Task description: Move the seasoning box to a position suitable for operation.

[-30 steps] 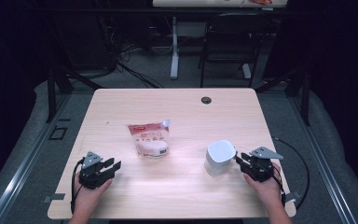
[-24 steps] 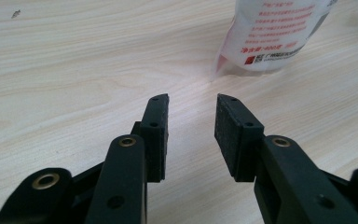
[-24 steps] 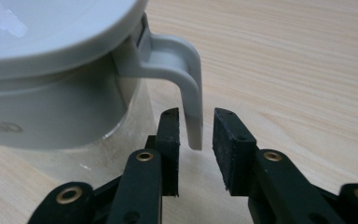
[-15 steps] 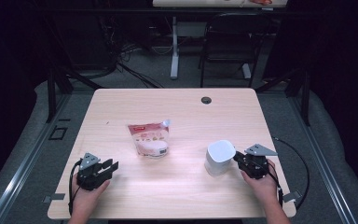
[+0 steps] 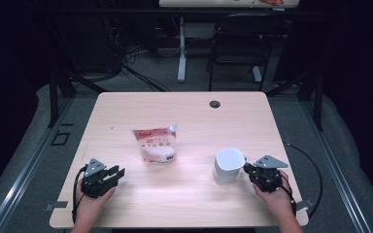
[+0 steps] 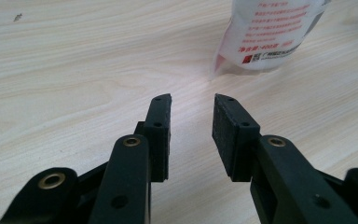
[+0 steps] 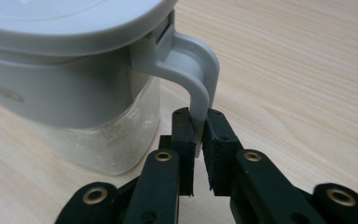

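While the right hand-held gripper [image 7: 196,122] pinches the lower end of the grey handle [image 7: 196,74] of the lidded container [image 5: 227,166], its two jaws are pressed against the handle from both sides. This container stands on the bench [image 5: 184,116] toward the right front part, with a grey lid on top and a translucent lower body. At the left front of the bench, the left hand-held gripper [image 6: 192,114] rests with its jaws spread apart and holds nothing. A white and red pouch [image 5: 156,144] lies near the middle of the bench, just ahead of the left jaws and not touching them.
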{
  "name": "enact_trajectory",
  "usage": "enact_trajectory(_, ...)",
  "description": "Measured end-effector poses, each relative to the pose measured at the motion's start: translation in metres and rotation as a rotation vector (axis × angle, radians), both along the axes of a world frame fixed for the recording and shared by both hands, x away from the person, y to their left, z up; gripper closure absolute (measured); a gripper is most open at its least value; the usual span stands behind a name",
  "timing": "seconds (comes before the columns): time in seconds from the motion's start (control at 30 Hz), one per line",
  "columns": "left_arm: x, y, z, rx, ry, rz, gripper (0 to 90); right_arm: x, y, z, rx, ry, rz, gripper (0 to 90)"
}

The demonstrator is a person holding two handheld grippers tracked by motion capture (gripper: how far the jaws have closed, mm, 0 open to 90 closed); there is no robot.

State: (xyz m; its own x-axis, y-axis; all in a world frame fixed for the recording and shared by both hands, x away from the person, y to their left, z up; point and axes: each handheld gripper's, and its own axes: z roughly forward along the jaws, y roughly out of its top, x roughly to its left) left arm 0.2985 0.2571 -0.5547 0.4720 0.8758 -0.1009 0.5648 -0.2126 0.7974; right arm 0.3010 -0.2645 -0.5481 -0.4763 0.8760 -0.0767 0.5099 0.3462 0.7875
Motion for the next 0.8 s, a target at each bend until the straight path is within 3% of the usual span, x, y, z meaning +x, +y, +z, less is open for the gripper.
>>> enact_trajectory(0.3, 0.003, 0.000, 0.002, -0.009, -0.008, -0.005, 67.8, -0.015, 0.004, 0.003, -0.005, 0.024, 0.008, 84.7)
enact_trajectory(0.57, 0.003, 0.001, 0.002, -0.013, -0.008, -0.006, 67.8, -0.019, 0.004, 0.004, -0.016, 0.035, 0.027, 84.9)
enact_trajectory(0.8, 0.003, 0.000, 0.002, -0.013, -0.012, -0.006, 67.6, -0.019, 0.002, 0.003, 0.004, 0.028, 0.042, 84.6)
